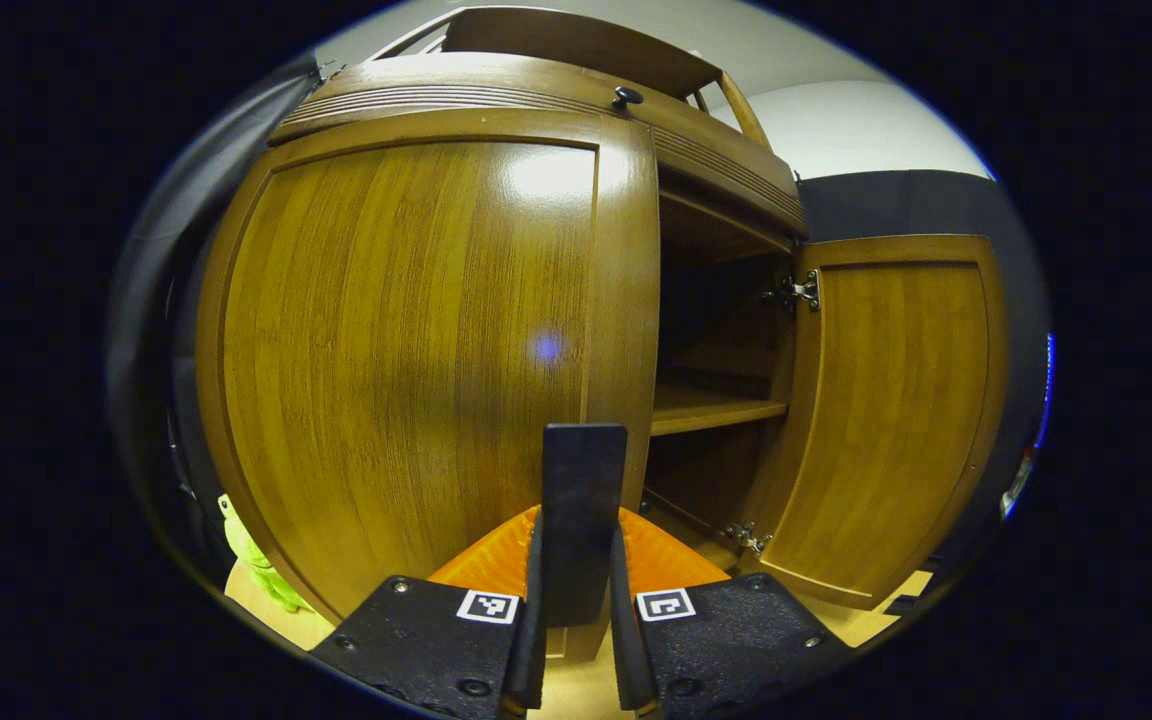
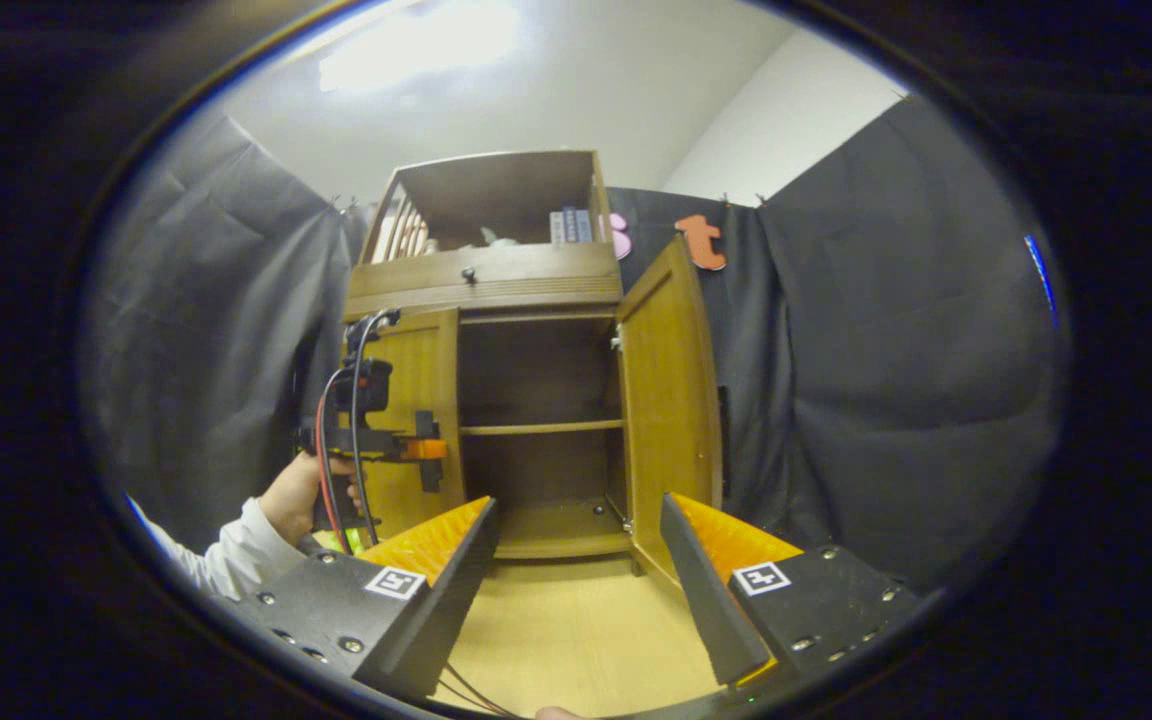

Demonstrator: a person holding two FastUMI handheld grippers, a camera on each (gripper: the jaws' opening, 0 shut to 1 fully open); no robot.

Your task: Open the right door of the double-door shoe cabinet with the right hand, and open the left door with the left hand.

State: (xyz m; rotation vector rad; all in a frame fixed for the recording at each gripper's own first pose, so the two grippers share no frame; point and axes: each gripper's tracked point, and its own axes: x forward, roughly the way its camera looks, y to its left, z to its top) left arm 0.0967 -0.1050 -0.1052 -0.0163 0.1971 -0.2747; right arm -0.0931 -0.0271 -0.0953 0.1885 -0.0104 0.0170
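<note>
The left tool (image 1: 576,610) is nearly closed, its two fingers pressing on a dark flat handle (image 1: 583,500) that stands up between them at the free edge of the cabinet's left door (image 1: 416,350), just ahead; the grip sits there, I judge, so a pull will swing that door off its far-side hinges. In the right gripper view the same tool (image 2: 428,462) shows at the door edge, a hand (image 2: 291,500) in a white sleeve behind it. The right tool (image 2: 576,560) hangs back, fingers wide apart and empty, facing the open half of the shoe cabinet (image 2: 496,290). The right door (image 2: 671,400) already stands swung out, ahead and to its right, baring a shelf (image 2: 541,427). A small knob (image 1: 626,97) sits on the drawer above. Something bright green (image 1: 256,560) lies low beside the left door, possibly in its swing.
</note>
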